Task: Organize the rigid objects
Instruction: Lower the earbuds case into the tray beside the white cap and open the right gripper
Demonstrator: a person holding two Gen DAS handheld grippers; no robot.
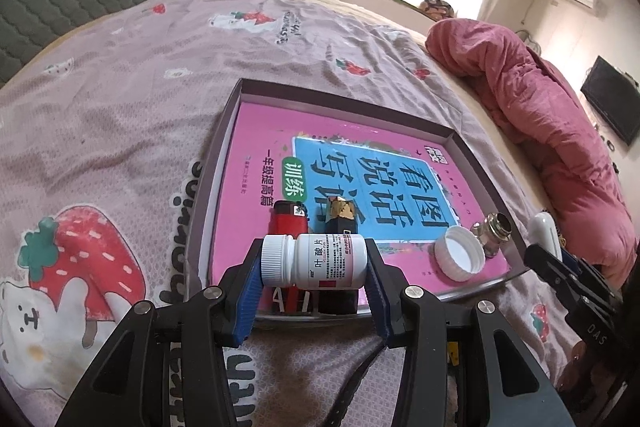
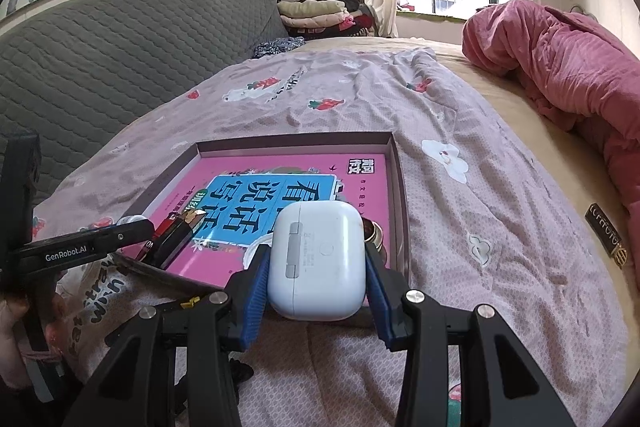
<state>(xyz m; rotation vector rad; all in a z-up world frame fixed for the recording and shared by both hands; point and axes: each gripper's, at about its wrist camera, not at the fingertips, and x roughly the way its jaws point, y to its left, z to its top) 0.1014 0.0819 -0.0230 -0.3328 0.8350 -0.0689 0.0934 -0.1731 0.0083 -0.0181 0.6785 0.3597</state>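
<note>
The left claw (image 1: 314, 263) pinches a white pill bottle (image 1: 316, 261), long axis lying across the pads, just above the tray (image 1: 224, 131) near edge. The right claw (image 2: 316, 263) pinches a white earbud case (image 2: 318, 259) beside it, equally near the tray.

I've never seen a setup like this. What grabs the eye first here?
Each gripper holds something: the left gripper clamps a white pill bottle sideways, the right gripper a white earbud case. Beyond them, a shallow tray on the bed holds a bright pink book.
</note>
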